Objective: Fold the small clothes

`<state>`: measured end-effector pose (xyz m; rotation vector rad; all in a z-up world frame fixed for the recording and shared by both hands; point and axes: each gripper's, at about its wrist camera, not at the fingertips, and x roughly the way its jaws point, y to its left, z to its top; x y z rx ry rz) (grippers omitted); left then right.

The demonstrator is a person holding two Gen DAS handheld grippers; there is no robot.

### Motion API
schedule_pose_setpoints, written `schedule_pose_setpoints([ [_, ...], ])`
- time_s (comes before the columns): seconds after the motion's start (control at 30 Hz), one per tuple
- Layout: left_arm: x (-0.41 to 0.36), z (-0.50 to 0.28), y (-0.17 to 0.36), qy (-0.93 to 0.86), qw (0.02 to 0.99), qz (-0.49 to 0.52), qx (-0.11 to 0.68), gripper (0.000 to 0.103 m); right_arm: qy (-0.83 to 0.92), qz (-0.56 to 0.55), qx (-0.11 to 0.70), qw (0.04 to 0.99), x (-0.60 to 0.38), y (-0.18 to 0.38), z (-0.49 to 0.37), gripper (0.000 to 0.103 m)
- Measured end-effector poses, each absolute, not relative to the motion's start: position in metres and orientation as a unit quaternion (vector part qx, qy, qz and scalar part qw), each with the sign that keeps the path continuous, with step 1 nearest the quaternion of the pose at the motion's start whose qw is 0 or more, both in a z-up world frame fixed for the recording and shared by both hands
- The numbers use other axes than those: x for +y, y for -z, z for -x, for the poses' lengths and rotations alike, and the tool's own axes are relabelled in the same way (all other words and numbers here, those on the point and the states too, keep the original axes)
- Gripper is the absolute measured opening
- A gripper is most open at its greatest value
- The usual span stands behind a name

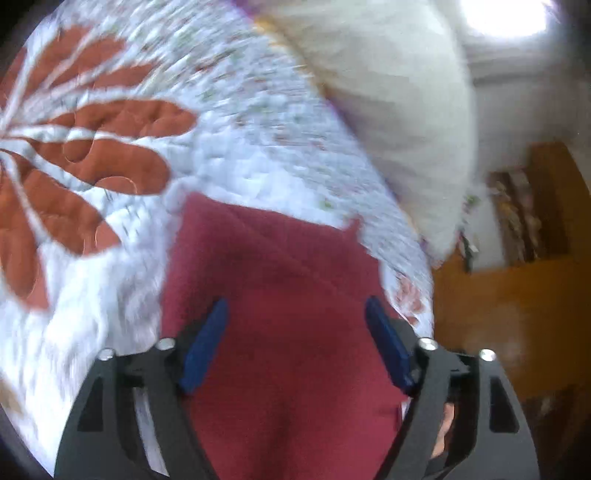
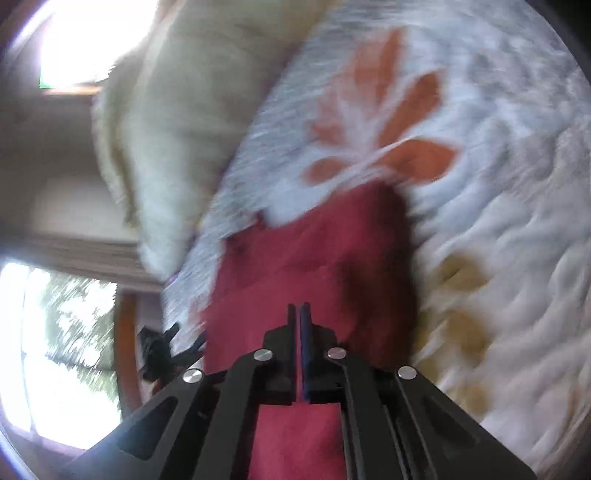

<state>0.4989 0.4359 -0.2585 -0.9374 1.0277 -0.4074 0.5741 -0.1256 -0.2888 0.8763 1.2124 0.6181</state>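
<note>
Left wrist view is pretty blurry, but the left gripper [image 1: 295,317] has its blue-padded jaws spread wide apart with nothing between them, hovering over a dark red fleecy garment [image 1: 280,280]. That garment lies on a white quilted bedspread with rust-orange leaf shapes [image 1: 236,155], close to the bed's edge. A big cream pillow [image 1: 399,122] sits along the far edge of the bed. Past the bed edge there's orange-brown wooden furniture [image 1: 517,295] and a bright window [image 1: 506,18] up top.

Over on the right wrist view, the right gripper [image 2: 299,314] has its jaws pressed together; can't tell if any cloth is pinched in there. The red garment [image 2: 314,258] runs right under it, bedspread [image 2: 498,221] and pillow [image 2: 177,129] beyond, plus two bright windows [image 2: 59,325] at the side of the room.
</note>
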Motion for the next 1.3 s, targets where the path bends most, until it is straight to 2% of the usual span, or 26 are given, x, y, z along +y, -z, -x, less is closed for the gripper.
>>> schedule_pose_setpoints([
  [0.1, 0.427, -0.469, 0.270, 0.207, 0.735, 0.416, 0.494, 0.082, -0.305, -0.371, 0.557, 0.677, -0.108, 0.295, -0.559, 0.003],
  [0.13, 0.426, -0.465, 0.275, 0.199, 0.738, 0.404, 0.503, 0.079, -0.286, -0.351, 0.581, 0.676, -0.101, 0.311, -0.557, 0.000],
  [0.17, 0.427, -0.462, 0.281, 0.191, 0.738, 0.398, 0.510, 0.069, -0.278, -0.349, 0.587, 0.675, -0.099, 0.317, -0.559, 0.000],
  [0.2, 0.430, -0.461, 0.281, 0.184, 0.738, 0.400, 0.512, 0.066, -0.274, -0.352, 0.588, 0.675, -0.100, 0.322, -0.558, 0.000],
  [0.23, 0.432, -0.458, 0.276, 0.183, 0.739, 0.405, 0.506, 0.066, -0.268, -0.357, 0.583, 0.679, -0.100, 0.317, -0.557, 0.000],
  [0.3, 0.426, -0.449, 0.257, 0.210, 0.750, 0.399, 0.485, 0.082, -0.281, -0.360, 0.568, 0.685, -0.095, 0.301, -0.551, 0.003],
  [0.33, 0.415, -0.444, 0.248, 0.229, 0.755, 0.376, 0.485, 0.085, -0.301, -0.360, 0.561, 0.681, -0.088, 0.294, -0.544, 0.003],
  [0.43, 0.389, -0.444, 0.257, 0.224, 0.755, 0.320, 0.527, 0.086, -0.303, -0.319, 0.589, 0.678, -0.060, 0.302, -0.538, 0.000],
  [0.53, 0.383, -0.448, 0.269, 0.199, 0.756, 0.309, 0.542, 0.086, -0.271, -0.314, 0.605, 0.680, -0.050, 0.319, -0.536, 0.000],
  [0.7, 0.391, -0.411, 0.239, 0.207, 0.756, 0.342, 0.519, 0.086, -0.286, -0.331, 0.573, 0.693, -0.065, 0.270, -0.507, 0.004],
  [0.8, 0.400, -0.355, 0.221, 0.204, 0.766, 0.334, 0.511, 0.091, -0.287, -0.314, 0.562, 0.709, -0.093, 0.236, -0.455, 0.017],
  [0.87, 0.408, -0.302, 0.219, 0.208, 0.758, 0.344, 0.514, 0.091, -0.283, -0.300, 0.570, 0.710, -0.113, 0.231, -0.415, 0.034],
  [1.0, 0.425, -0.204, 0.223, 0.201, 0.752, 0.354, 0.519, 0.094, -0.283, -0.274, 0.600, 0.696, -0.149, 0.235, -0.326, 0.042],
  [1.07, 0.430, -0.162, 0.230, 0.198, 0.747, 0.352, 0.528, 0.094, -0.279, -0.265, 0.617, 0.686, -0.162, 0.240, -0.282, 0.050],
  [1.17, 0.430, -0.119, 0.250, 0.200, 0.731, 0.365, 0.541, 0.094, -0.276, -0.265, 0.646, 0.661, -0.169, 0.259, -0.229, 0.051],
  [1.3, 0.425, -0.100, 0.285, 0.187, 0.711, 0.383, 0.559, 0.094, -0.254, -0.266, 0.667, 0.648, -0.170, 0.284, -0.195, 0.052],
])
